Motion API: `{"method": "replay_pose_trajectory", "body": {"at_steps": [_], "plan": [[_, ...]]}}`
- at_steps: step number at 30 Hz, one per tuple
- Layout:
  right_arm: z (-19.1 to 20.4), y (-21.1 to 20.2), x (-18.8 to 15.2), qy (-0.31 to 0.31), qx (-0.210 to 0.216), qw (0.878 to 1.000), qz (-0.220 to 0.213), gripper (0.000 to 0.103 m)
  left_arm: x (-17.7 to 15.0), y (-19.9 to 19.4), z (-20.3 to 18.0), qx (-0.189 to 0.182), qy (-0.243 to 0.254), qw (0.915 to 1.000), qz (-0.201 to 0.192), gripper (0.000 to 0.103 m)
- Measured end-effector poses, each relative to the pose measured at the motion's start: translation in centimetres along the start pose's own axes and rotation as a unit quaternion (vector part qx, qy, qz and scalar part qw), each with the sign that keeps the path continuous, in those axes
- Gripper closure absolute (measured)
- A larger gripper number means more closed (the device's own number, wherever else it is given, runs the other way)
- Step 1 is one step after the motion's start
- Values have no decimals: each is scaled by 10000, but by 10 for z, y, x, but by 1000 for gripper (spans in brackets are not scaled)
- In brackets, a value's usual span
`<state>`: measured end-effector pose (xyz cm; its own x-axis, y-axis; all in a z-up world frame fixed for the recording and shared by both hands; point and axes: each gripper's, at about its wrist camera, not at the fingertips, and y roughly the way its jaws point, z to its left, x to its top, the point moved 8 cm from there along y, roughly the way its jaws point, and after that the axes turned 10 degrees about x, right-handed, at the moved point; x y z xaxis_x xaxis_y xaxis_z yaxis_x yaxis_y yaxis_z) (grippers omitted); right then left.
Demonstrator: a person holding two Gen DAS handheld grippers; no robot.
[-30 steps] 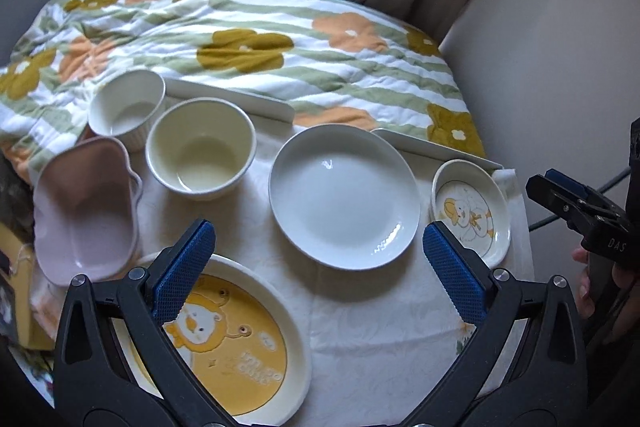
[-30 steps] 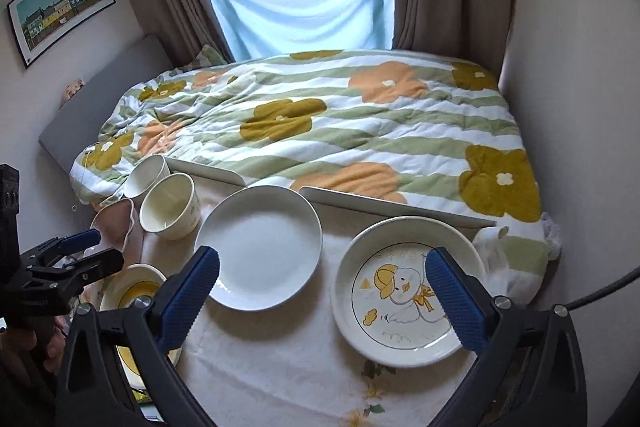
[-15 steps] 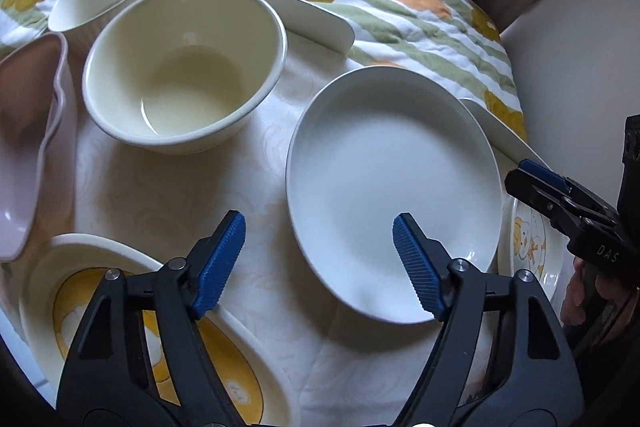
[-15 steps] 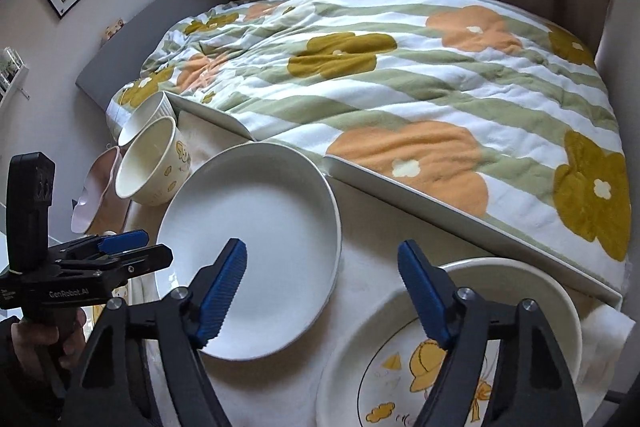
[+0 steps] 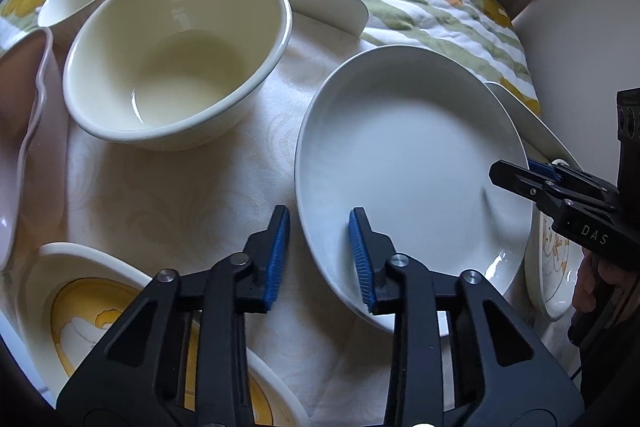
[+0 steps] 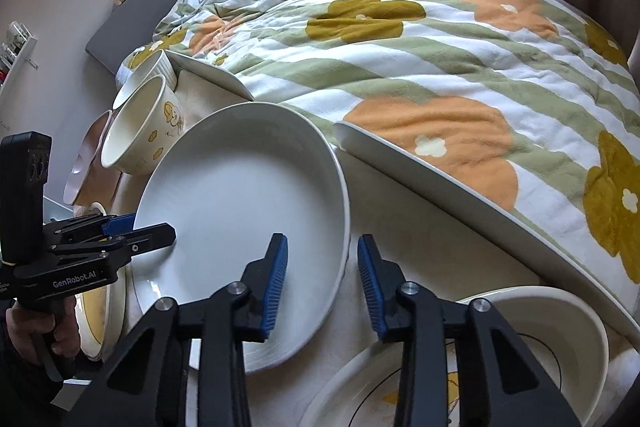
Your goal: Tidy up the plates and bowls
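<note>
Stacking has not begun: white plate lies on the surface, its opposite rims straddled by left gripper and right gripper, both part-spread and pinching nothing. Bowls and plates around them lie separate.

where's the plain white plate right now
The white plate lies mid-table, right of the cream bowl in the left wrist view, its opposite rims straddled by the left tool and right tool.

Both claws part-open — level
</note>
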<state>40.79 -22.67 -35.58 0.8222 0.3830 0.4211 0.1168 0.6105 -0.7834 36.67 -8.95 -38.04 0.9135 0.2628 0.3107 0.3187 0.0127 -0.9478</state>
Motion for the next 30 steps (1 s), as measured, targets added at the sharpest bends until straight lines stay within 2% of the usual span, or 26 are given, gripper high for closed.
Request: {"method": "replay_pose_trajectory", "body": {"at_steps": [1,5,19,30], "plan": [[0,2,-1,-3,19,10000,32,81,1,-1,0,-44,3,10000,-1,82],[-2,3,-1,-32,-68,10000,21,88,2,-1,0,-48,-1,10000,18,84],[3,-5,1,35,-27,9999,-105,88,6,-17,-4,86,123,9998,-154,84],[59,-37,-1,-219,-16,9994,-275,88,-4,-80,23,47,118,9986,-504,84]]}}
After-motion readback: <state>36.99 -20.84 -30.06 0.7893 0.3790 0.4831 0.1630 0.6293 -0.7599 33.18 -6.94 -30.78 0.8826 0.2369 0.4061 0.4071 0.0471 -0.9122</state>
